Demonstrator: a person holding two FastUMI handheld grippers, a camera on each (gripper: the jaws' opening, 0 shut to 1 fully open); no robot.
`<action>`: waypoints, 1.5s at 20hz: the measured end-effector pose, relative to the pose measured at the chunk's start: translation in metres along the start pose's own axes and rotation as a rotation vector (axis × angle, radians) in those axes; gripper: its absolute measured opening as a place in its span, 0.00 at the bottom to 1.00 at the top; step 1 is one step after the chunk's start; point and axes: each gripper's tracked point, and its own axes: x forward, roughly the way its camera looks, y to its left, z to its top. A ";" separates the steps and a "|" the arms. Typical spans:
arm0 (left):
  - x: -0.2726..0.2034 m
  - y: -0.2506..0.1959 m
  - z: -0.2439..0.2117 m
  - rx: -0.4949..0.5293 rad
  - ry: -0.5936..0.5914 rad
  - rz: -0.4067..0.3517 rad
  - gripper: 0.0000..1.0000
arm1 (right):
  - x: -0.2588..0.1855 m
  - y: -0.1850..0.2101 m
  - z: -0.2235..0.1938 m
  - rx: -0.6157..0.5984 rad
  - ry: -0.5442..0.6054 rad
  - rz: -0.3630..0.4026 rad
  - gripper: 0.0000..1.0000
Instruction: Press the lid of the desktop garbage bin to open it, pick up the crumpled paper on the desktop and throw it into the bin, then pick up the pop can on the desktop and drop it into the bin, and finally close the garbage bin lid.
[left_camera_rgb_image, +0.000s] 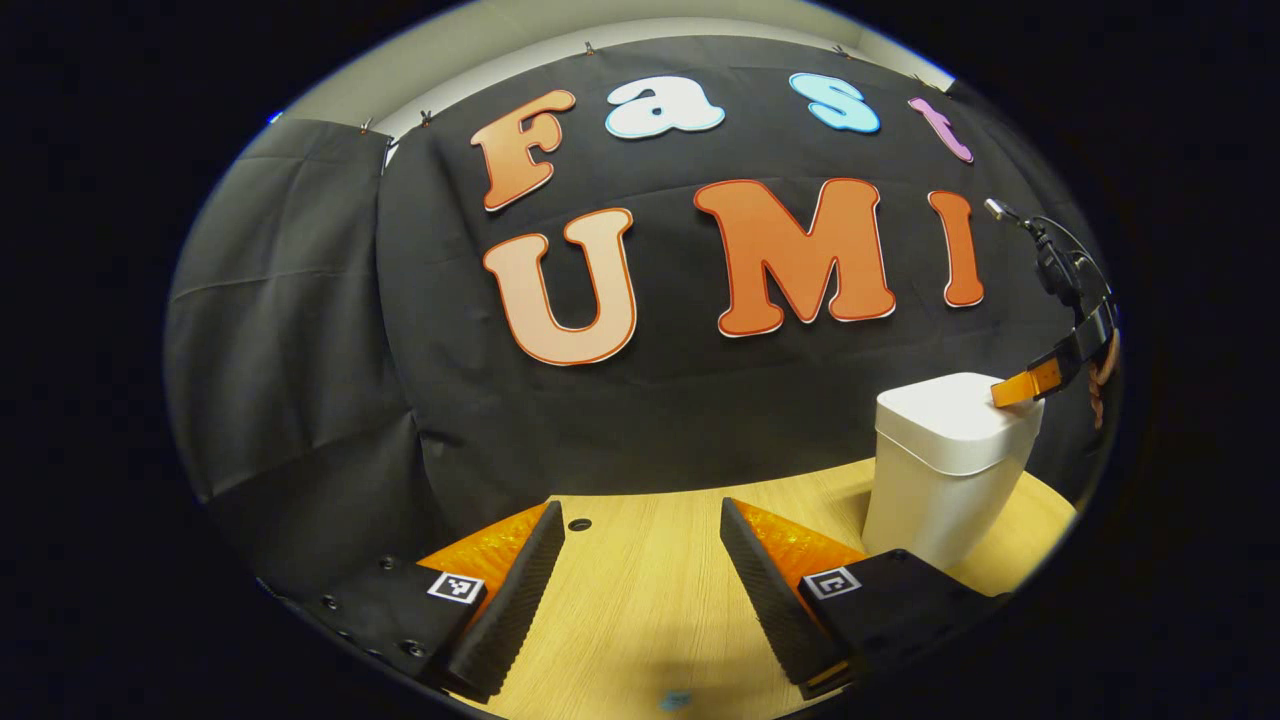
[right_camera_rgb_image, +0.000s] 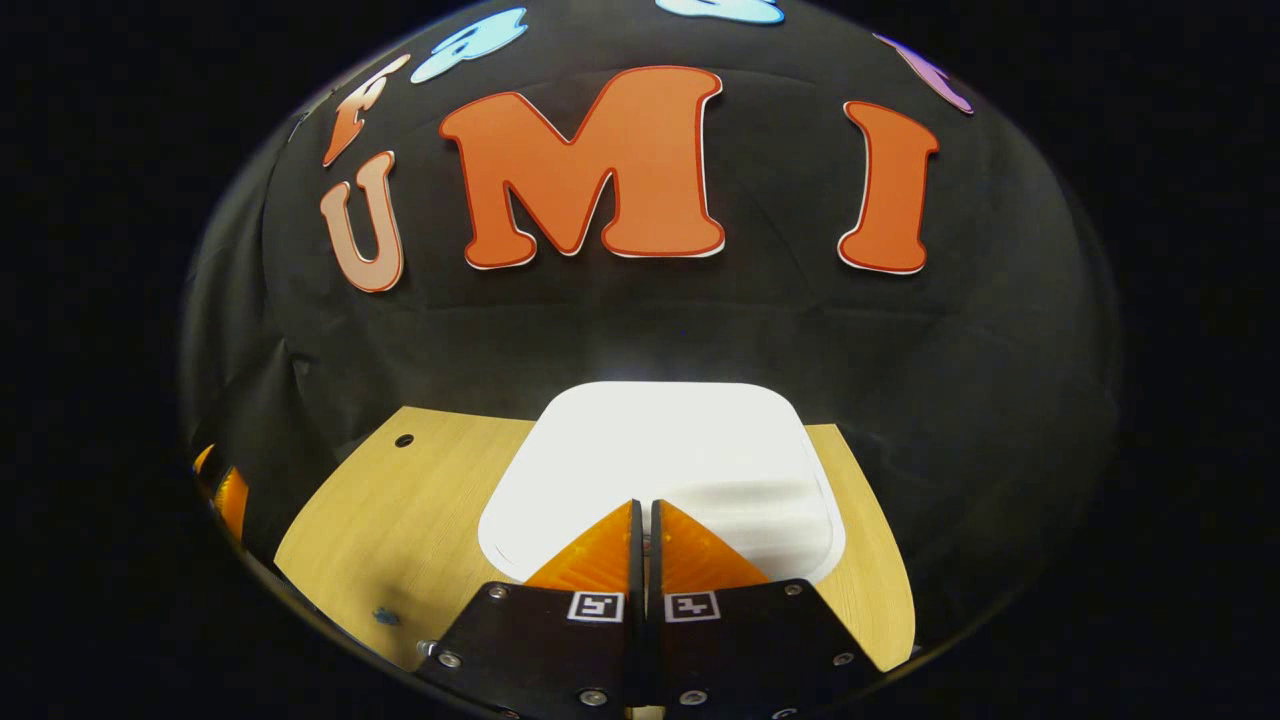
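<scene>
A white garbage bin with its lid down stands on the wooden desk at the right of the left gripper view. My right gripper reaches in from the right there, its tips resting on the lid's right edge. In the right gripper view the white lid lies flat just under my right gripper, whose fingers are shut together with nothing between them, over the lid's near part. My left gripper hangs open low over the desk, to the left of the bin, holding nothing.
Black cloth walls close the booth behind and to the left of the desk. A small dark hole sits in the desktop near the back edge; the hole also appears left of the bin. A small blue mark lies near the front.
</scene>
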 end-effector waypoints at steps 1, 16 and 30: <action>-0.001 -0.002 0.006 0.008 -0.007 -0.005 1.00 | -0.002 -0.002 -0.001 -0.019 0.008 -0.007 0.01; -0.040 -0.006 0.015 0.045 -0.033 0.027 1.00 | -0.021 -0.001 0.015 -0.047 -0.083 0.025 0.01; -0.060 -0.011 0.001 -0.003 -0.027 0.052 1.00 | -0.089 -0.005 0.086 -0.103 -0.481 0.009 0.01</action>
